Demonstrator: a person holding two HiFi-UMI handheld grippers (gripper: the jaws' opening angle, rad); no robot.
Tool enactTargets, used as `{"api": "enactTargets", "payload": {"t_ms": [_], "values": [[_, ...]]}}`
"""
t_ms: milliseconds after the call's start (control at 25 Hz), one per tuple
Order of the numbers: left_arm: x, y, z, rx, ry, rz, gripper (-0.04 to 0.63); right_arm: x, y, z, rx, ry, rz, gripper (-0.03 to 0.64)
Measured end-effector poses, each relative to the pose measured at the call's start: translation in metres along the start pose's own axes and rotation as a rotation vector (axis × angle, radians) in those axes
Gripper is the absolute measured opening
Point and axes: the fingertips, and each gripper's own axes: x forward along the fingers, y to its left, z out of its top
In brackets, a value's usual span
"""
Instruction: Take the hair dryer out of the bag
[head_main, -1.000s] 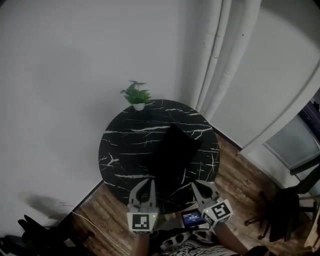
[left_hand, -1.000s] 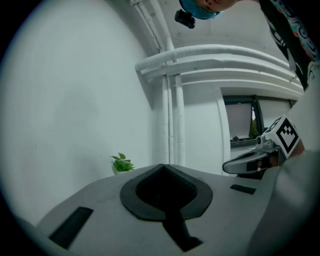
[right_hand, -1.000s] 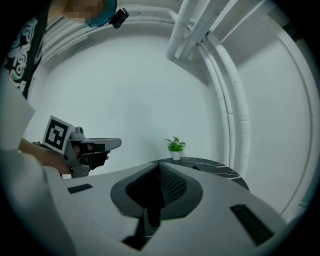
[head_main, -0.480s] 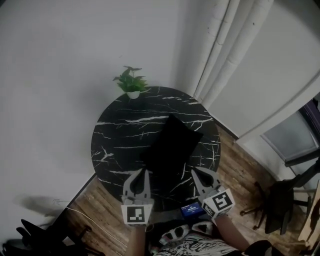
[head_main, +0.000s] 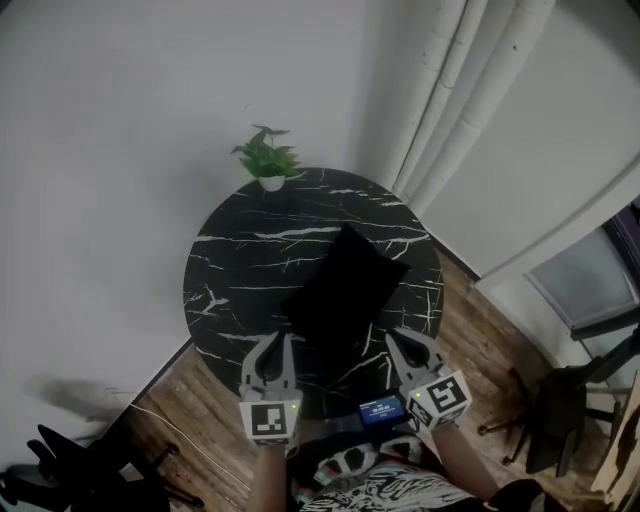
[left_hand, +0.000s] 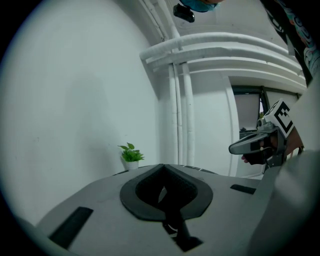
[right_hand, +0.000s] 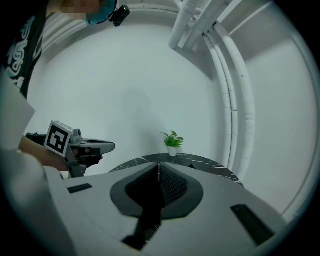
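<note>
A flat black bag (head_main: 345, 290) lies on the round black marble table (head_main: 230, 260), right of its middle. No hair dryer shows. My left gripper (head_main: 273, 340) hovers over the table's near edge, left of the bag's near corner, jaws shut and empty. My right gripper (head_main: 397, 340) hovers at the bag's near right side, also shut and empty. In the left gripper view the shut left gripper (left_hand: 162, 166) points at the wall, with the right gripper (left_hand: 260, 142) beside it. In the right gripper view the shut right gripper (right_hand: 158, 164) faces the table (right_hand: 200, 162); the left gripper (right_hand: 87, 147) is at left.
A small potted plant (head_main: 267, 160) stands at the table's far edge. White curtains (head_main: 460, 90) hang in the corner behind. A dark chair (head_main: 560, 420) stands on the wooden floor at right, dark objects (head_main: 60, 470) at bottom left. A small blue-lit screen (head_main: 382, 408) sits between my arms.
Both grippers have sunk slightly and shifted a little by the table's near edge, the left one drifting leftward. Both stay shut and empty. The bag has not moved.
</note>
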Motion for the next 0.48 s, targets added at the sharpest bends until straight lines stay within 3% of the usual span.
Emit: {"api": "enactTargets", "payload": {"t_ms": [160,480], "values": [[-0.002,0.009,-0.004,0.035,0.010,0.022,0.012,0.011,0.008,-0.001,0.004,0.004,0.049,0.020],[0.003,0.019,-0.020,0.008,0.052,0.047,0.012,0.031,0.010,-0.007,-0.005,0.029,0.094,0.020]]}}
